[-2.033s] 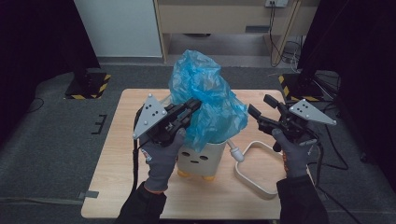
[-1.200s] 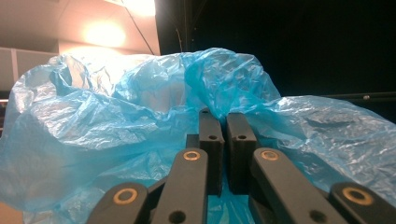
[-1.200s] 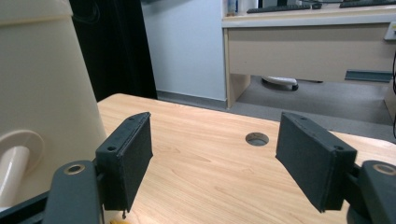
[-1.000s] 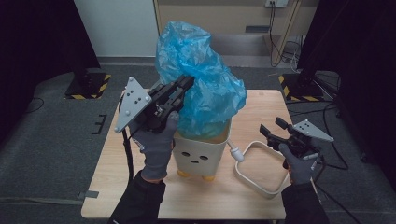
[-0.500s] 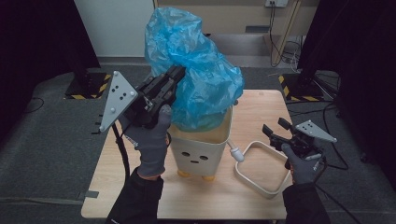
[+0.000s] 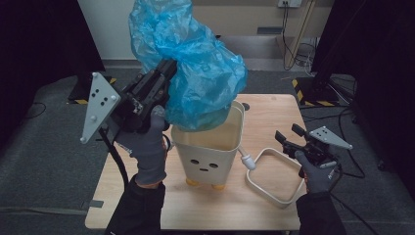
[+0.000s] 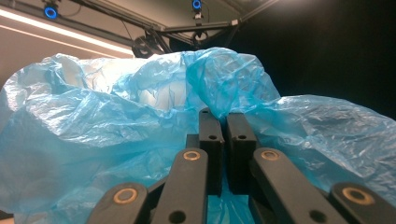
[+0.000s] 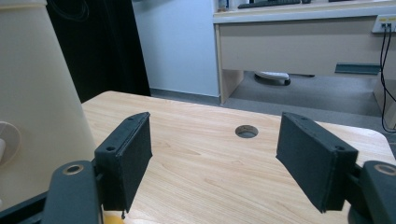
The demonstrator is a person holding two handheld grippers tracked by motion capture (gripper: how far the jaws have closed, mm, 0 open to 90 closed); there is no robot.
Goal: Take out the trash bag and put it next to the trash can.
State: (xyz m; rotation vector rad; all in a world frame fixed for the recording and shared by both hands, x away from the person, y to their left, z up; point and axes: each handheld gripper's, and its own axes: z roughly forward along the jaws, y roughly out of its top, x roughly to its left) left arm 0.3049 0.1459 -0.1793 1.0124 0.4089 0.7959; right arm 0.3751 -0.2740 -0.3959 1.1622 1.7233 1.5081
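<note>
Your left gripper (image 6: 169, 68) is clamped shut on the crumpled translucent blue plastic bag (image 6: 195, 68), high above the table at about ten o'clock from the bin. In the left gripper view the two black jaws stand pressed together with a fold of the blue film (image 7: 140, 116) pinched between them, and the bag billows to either side and over their tips. From the high view the bag hangs as a large bunched mass; its lower end reaches down inside the mouth of the cream plastic waste bin with a printed face (image 6: 210, 152), while most of it is above the rim. The bin stands upright near the middle of the light wooden table (image 6: 264, 210), on small orange feet.

Your right gripper (image 6: 288, 139) has its jaws wide apart with nothing between them. It hovers at about three o'clock from the bin, just over the cream rounded-square ring frame (image 6: 271, 188) that lies flat on the table beside the bin, near the white knob on the bin's side. In the right gripper view the two black pads (image 8: 128, 158) frame bare tabletop (image 8: 210, 177) and a round hole in the wood (image 8: 246, 131), with the bin's cream wall (image 8: 32, 93) close at nine o'clock.
</note>
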